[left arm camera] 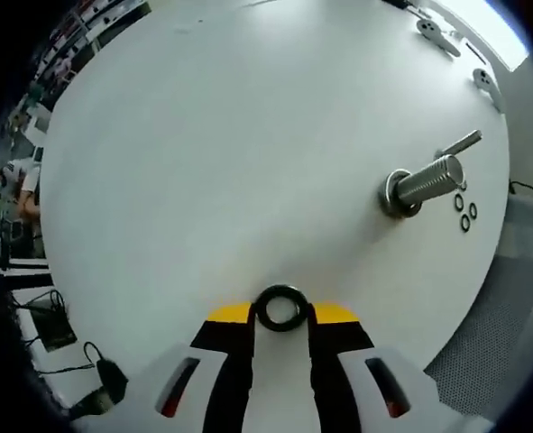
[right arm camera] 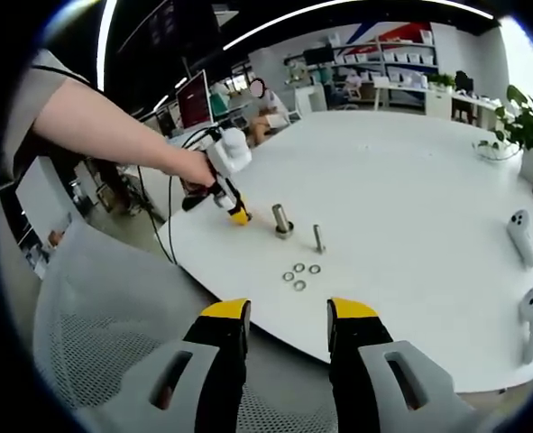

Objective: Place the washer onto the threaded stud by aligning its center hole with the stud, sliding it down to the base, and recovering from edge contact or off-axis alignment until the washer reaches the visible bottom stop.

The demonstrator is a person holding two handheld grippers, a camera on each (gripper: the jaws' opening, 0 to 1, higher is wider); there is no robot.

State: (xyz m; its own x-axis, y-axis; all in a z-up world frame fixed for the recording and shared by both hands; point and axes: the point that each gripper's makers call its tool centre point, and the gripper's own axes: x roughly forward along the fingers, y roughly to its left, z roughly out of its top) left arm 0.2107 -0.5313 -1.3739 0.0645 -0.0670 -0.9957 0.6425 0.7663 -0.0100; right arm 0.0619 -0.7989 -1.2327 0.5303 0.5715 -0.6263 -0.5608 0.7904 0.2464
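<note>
A: What are we working on, and where?

B: A big white round table (left arm camera: 203,135) in an open office. Beyond the right gripper (right arm camera: 287,317) there are shelves with white bins, desks with monitors, a potted plant (right arm camera: 529,126) at the far right, and a grey mesh chair back (right arm camera: 104,316) just under its jaws.

A: The stud?

B: In the left gripper view, the threaded stud (left arm camera: 426,181) sits ahead and to the right of the left gripper (left arm camera: 281,317), rising from a wide base flange, its long axis standing up off the table. In the right gripper view it stands upright, straight ahead, with a thinner bolt (right arm camera: 319,238) just beside it.

A: And the washer?

B: A dark ring washer (left arm camera: 280,307), round with an open centre hole, pinched by its rim between the left gripper's yellow-tipped jaws, well apart from the stud.

A: The other tongs?

B: The right gripper's jaws are spread with nothing between them. Three spare washers (right arm camera: 300,273) lie between them and the stud. Two white handheld controllers (right arm camera: 526,275) rest off to the right.

A: Who holds the left one?

B: A person's hand (right arm camera: 194,167), bare forearm reaching in.
</note>
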